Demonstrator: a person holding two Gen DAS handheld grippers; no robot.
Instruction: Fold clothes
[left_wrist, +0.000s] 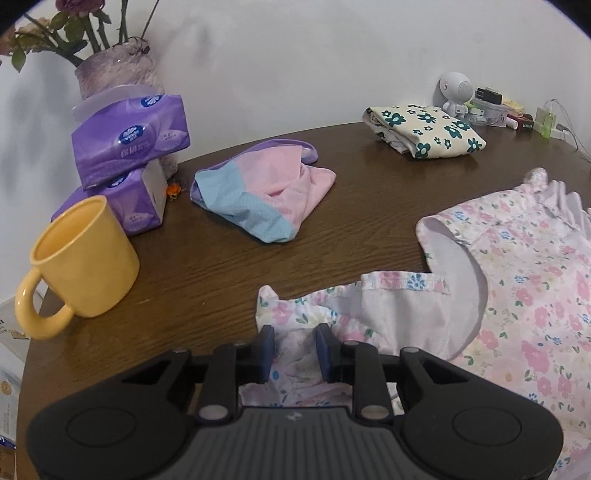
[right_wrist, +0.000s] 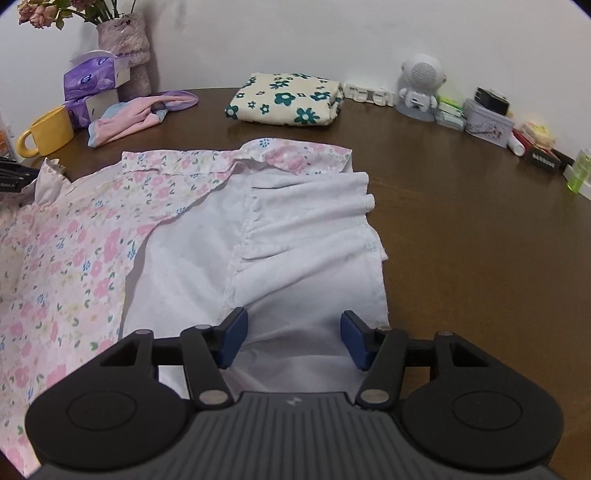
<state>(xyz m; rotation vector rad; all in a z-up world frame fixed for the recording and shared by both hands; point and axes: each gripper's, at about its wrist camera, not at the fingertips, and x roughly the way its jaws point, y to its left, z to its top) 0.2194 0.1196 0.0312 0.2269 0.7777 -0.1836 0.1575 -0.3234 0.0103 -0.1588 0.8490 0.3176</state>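
Note:
A pink floral garment lies spread on the dark wooden table, with one side folded over so its white inside faces up. My left gripper is shut on the garment's ruffled sleeve edge at the near left. My right gripper is open, its pads resting over the white folded part near the front edge. A pink and blue garment lies crumpled at the back left. A folded cream cloth with teal flowers sits at the back.
A yellow mug, purple tissue packs and a flower vase stand at the left. A white robot-shaped speaker, small boxes and a tin line the back right wall.

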